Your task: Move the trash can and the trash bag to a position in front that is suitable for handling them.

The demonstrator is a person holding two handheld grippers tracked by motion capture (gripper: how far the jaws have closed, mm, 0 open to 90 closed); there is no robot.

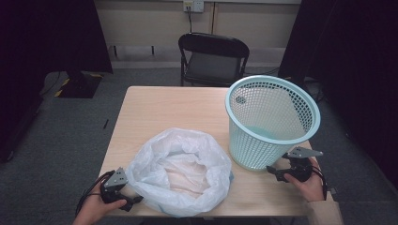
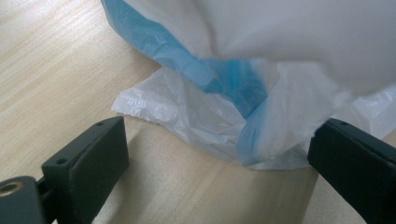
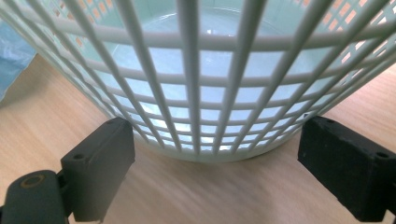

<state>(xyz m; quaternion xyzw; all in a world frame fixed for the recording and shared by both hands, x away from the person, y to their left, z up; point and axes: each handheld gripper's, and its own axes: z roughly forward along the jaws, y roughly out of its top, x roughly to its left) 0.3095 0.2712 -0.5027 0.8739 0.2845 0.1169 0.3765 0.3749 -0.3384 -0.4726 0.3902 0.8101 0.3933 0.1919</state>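
Observation:
A crumpled white plastic bag (image 1: 180, 171) lies open-mouthed on the near middle of the wooden table (image 1: 159, 108). Up close its folds (image 2: 219, 116) show white film with a blue layer inside. My left gripper (image 1: 129, 202) sits at the bag's near-left edge, open, with the bag's hem just ahead of its jaws. A light blue mesh wastebasket (image 1: 270, 122) stands upright at the right. My right gripper (image 1: 278, 172) is open at its base, jaws spread either side of the lattice wall (image 3: 210, 93), apart from it.
A black folding chair (image 1: 213, 58) stands behind the table's far edge. Dark curtains flank the room on both sides. Bare tabletop lies at the far left. The table's near edge runs just under both hands.

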